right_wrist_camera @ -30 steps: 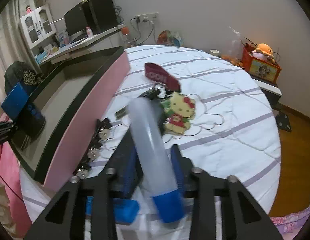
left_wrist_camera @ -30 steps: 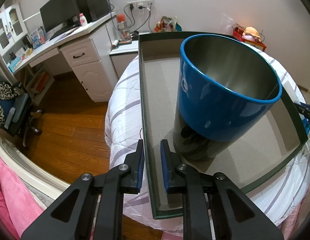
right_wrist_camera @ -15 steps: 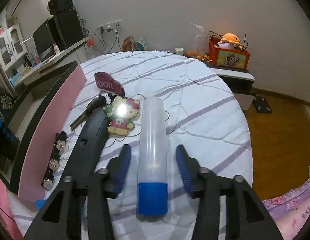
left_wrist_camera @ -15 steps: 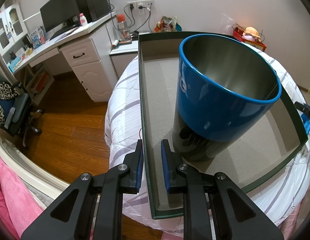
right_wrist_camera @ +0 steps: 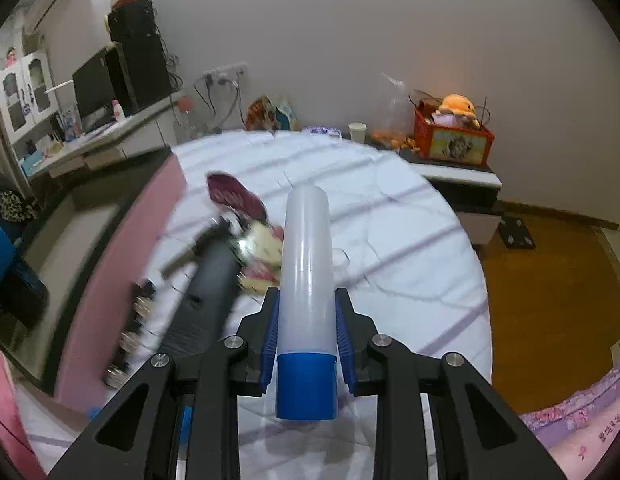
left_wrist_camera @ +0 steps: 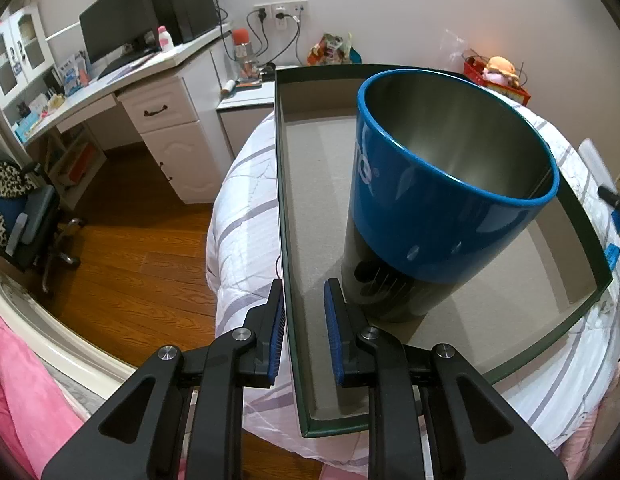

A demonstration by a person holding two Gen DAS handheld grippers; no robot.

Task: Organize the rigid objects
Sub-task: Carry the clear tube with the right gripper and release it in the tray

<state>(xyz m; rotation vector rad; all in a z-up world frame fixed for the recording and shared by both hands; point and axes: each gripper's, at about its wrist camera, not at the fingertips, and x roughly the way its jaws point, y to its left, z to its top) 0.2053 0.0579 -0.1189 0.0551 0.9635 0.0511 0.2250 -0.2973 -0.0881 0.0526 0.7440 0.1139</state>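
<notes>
A: Left wrist view, left to right: desk (left_wrist_camera: 122,80) with monitor (left_wrist_camera: 110,24), then the left gripper (left_wrist_camera: 304,332) straddling the near wall of the green-rimmed tray (left_wrist_camera: 286,220). The outer pad lies against the wall; a gap shows between the wall and the inner pad, so whether the jaws clamp it cannot be told. Inside the tray stands the blue cup (left_wrist_camera: 438,216), upright, steel-lined.

B: Does the right wrist view show that cup?

A: Only a blurred blue patch at the far left edge. That view gives what the left one lacks: the tray's pink outer side (right_wrist_camera: 122,264), a dark flat object (right_wrist_camera: 206,292) beside it, a cartoon-cat keychain (right_wrist_camera: 262,248) with a maroon tag (right_wrist_camera: 234,198), then the right gripper (right_wrist_camera: 306,332).

B: State of the right gripper?

A: Its jaws have just been closing; both pads now press the translucent tube (right_wrist_camera: 308,272) just above its blue cap (right_wrist_camera: 306,386). The tube points away from the camera, over the striped white bedding (right_wrist_camera: 410,248).

B: Readable writing?

A: White letters on the cup, partly turned away; not legible. The maroon tag is motion-blurred. The red box (right_wrist_camera: 454,142) at far right carries a picture; no text resolves.
</notes>
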